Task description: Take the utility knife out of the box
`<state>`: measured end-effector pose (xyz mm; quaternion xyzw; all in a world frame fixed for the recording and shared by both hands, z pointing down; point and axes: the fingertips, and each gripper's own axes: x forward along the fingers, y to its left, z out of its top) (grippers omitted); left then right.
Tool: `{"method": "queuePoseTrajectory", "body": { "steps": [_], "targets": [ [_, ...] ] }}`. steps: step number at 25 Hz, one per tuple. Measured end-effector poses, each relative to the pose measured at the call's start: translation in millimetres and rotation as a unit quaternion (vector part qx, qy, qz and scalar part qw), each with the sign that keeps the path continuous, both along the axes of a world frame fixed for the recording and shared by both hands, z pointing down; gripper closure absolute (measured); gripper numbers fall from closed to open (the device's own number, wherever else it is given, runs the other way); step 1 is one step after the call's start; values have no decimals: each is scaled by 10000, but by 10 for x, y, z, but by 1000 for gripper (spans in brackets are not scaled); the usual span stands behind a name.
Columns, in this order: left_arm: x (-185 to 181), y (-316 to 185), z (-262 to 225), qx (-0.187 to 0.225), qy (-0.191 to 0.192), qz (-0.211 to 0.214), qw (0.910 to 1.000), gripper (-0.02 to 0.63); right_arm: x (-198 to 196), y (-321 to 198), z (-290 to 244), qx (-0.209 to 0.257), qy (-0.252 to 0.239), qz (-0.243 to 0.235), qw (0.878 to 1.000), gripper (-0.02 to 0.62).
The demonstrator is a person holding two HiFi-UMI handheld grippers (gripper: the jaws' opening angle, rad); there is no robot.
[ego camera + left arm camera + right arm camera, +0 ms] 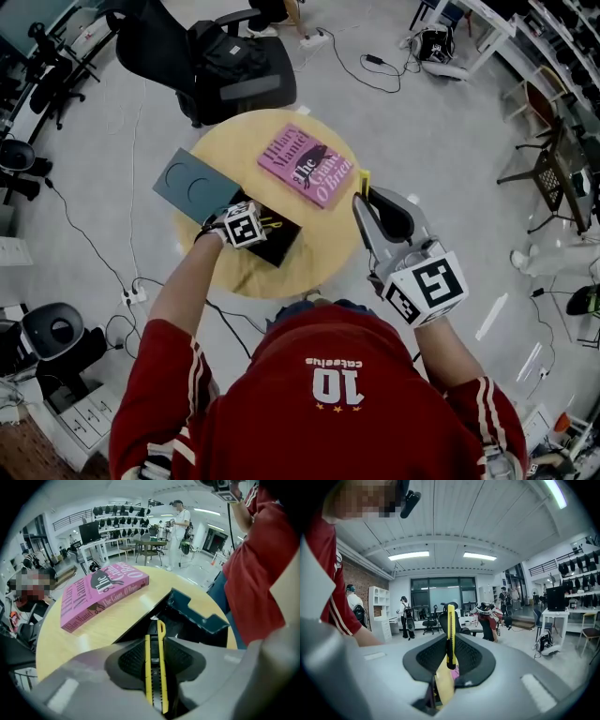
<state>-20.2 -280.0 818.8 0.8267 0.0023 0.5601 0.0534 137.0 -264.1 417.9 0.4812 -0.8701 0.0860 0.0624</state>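
Observation:
On the round wooden table [319,258] lies an open black box [284,242]. My left gripper [255,229] points steeply down into it. In the left gripper view a yellow-and-black utility knife [155,667] lies flat between the pads of the left gripper [154,644], which touch both of its yellow edges, with the box's wall [197,616] just beyond. My right gripper [364,199] hovers at the table's right edge, shut on a second yellow utility knife [364,180]. In the right gripper view this knife [451,620] stands edge-on between the pads of the right gripper [451,644].
A pink book [307,164] lies at the table's far side, also seen in the left gripper view [103,592]. The box's dark lid [192,185] overhangs the table's left edge. A black office chair [220,61] stands behind the table. Cables run over the floor.

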Motion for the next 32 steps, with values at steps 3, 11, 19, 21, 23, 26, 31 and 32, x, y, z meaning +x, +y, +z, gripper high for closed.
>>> {"method": "queuePoseTrajectory", "body": {
  "steps": [3,11,19,21,23,26,31,32],
  "targets": [
    [-19,74,67,-133,-36,33,9999,477,4,-2,11,8,0,3,10000,546],
    [69,84,-203,157,362,-29,9992,477,-2,87,-49,102,-28,-51,9999,546],
    [109,142,-755,658,898,-284,9934,477,-64,216,-199,247,-68,-175,9995,546],
    [107,147,-936,814,1064,-369,9903,477,-94,230,-257,304,-85,-220,9993,546],
    [96,148,-1120,967,1256,-486,9862,478,-140,227,-316,373,-104,-275,9989,546],
    [62,157,-1412,1179,1609,-772,9769,477,-214,229,-410,466,-142,-356,9982,546],
    [15,235,-1936,1544,2334,-1266,9517,479,-322,278,-546,580,-214,-453,9971,546],
    [6,249,-2075,1639,2481,-1372,9449,477,-344,284,-568,596,-228,-465,9969,546]
  ]
}}
